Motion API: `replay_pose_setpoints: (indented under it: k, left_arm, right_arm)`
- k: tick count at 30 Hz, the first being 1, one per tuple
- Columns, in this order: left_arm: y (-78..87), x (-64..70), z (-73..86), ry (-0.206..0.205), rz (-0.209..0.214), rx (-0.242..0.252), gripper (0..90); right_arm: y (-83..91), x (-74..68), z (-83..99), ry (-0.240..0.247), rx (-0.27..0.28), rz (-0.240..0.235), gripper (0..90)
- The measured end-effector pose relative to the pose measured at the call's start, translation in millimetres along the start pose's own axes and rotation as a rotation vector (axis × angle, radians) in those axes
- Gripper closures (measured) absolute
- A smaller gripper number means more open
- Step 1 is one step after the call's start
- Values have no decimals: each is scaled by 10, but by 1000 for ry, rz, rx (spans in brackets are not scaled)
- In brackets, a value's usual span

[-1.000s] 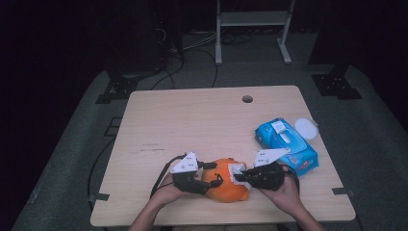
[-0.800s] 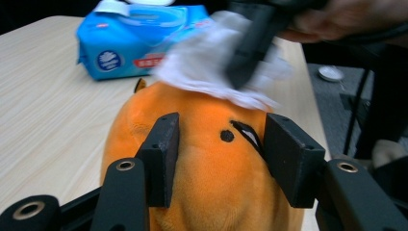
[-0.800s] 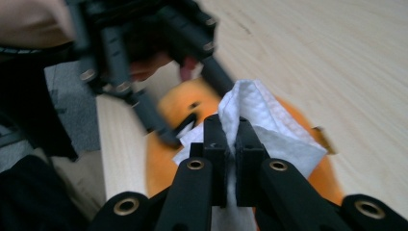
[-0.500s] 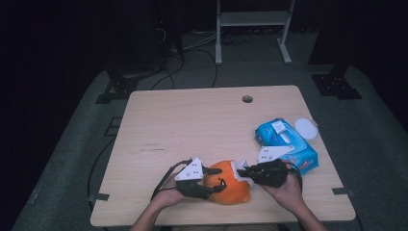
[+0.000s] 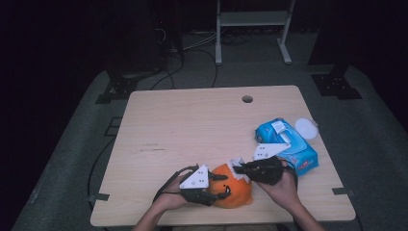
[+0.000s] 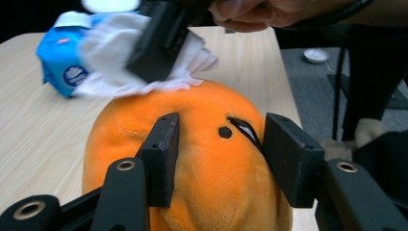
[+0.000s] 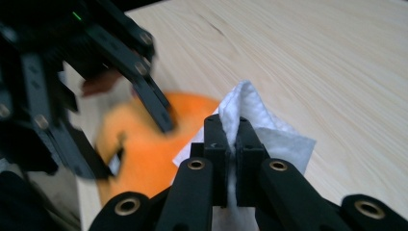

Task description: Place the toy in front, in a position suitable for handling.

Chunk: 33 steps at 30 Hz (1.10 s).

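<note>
**Wiping of orange plush toy: in progress, contact made at the top**

Left side. The left tool [image 5: 222,192] stands near the front edge of the worktop [image 5: 192,120], left of centre. Its jaws are spread and sit either side of the orange plush toy [image 5: 235,190]; in the left gripper view the pads flank the toy's body [image 6: 211,163] and appear to touch or lightly press the fabric. Whether they bear firmly cannot be told. Judged function: steadying the toy.

Centre. The toy rests on the worktop just inside the front edge, between the two tools. A stitched black eye and dot are visible on its surface.

Right side. The right tool [image 5: 243,168] is pressed together on a white wet wipe [image 7: 260,130], the sheet pinched between its jaws with folds standing free above and beside them. In the left gripper view the wipe [image 6: 159,72] lies against the top of the toy, so contact is established there.

Farther right, near the right edge, lies a blue wet-wipe pack [image 5: 286,144], with a small white round lid [image 5: 306,128] just beyond it.

Assessment. A wipe is drawn and gripped, the toy is held, and wiping has reached the crown. No soiling is discernible, so coverage cannot be confirmed. The sides and front face appear outstanding, as does disposal of the wipe.
</note>
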<state>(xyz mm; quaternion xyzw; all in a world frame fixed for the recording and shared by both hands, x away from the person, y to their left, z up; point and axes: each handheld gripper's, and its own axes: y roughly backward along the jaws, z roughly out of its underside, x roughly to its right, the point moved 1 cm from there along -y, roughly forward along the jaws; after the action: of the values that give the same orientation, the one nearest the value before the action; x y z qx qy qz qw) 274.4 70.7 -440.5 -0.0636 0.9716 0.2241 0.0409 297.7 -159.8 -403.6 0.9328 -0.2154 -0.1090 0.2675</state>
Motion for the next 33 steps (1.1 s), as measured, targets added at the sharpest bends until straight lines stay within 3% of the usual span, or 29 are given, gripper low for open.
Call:
replay_pose_setpoints:
  k: [3,6,10,12,16,19,26,27,30,33]
  left_arm:
    - [4,12,0,-17,-11,-13,479]
    - [13,-1,17,-12,-12,-10,478]
    - [3,5,11,-29,-10,-12,478]
    - [-6,20,4,-47,-1,-15,477]
    - [-1,47,12,-64,12,-16,474]
    - [9,43,13,-66,9,-20,473]
    - [59,-25,75,-13,0,-13,473]
    - [75,-39,92,-2,1,-11,473]
    - [60,-28,84,-4,5,-10,468]
    - [57,-42,92,7,6,-8,466]
  right_arm:
    - [-79,-75,-59,37,-19,10,860]
    - [-89,-25,-32,18,-20,7,860]
    - [-17,167,75,-40,-36,59,861]
    - [-4,165,75,-60,-16,44,860]
    - [-47,39,3,-24,12,-22,859]
    - [-52,42,2,-27,10,-29,860]
    - [-13,263,151,-77,-31,40,860]
    - [22,339,218,-115,-35,43,860]
    - [55,290,192,-114,-15,30,859]
    - [28,170,114,-75,1,4,859]
